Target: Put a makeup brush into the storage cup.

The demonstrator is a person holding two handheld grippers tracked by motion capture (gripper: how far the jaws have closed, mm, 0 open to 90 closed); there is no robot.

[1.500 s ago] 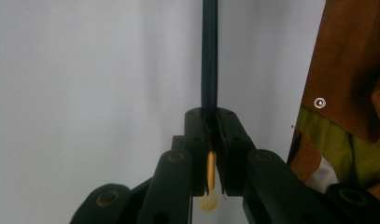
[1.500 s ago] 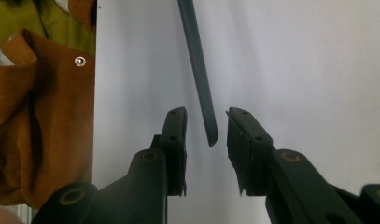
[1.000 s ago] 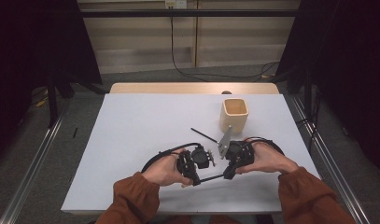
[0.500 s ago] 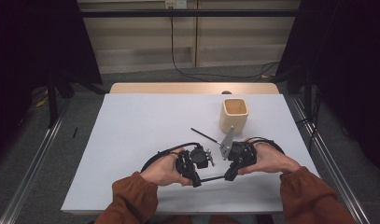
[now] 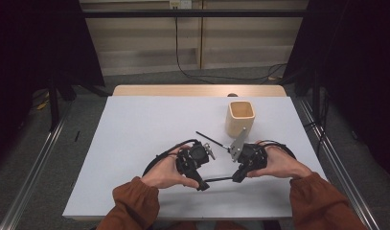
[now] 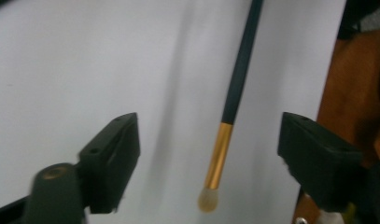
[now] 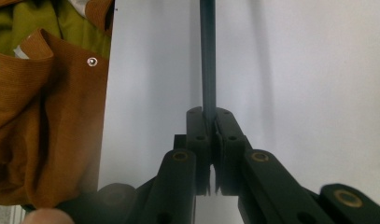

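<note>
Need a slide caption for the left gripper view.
Open left gripper straddles the gold-ferruled brush above the white table.

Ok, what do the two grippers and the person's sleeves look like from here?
Both grippers, left gripper and right gripper, are black, with blocky black jaws and brass-coloured pivot screws. A black cable loops from the left one; the right carries a grey three-cornered plate. The sleeves are rust-orange, with metal snaps near the cuff.
</note>
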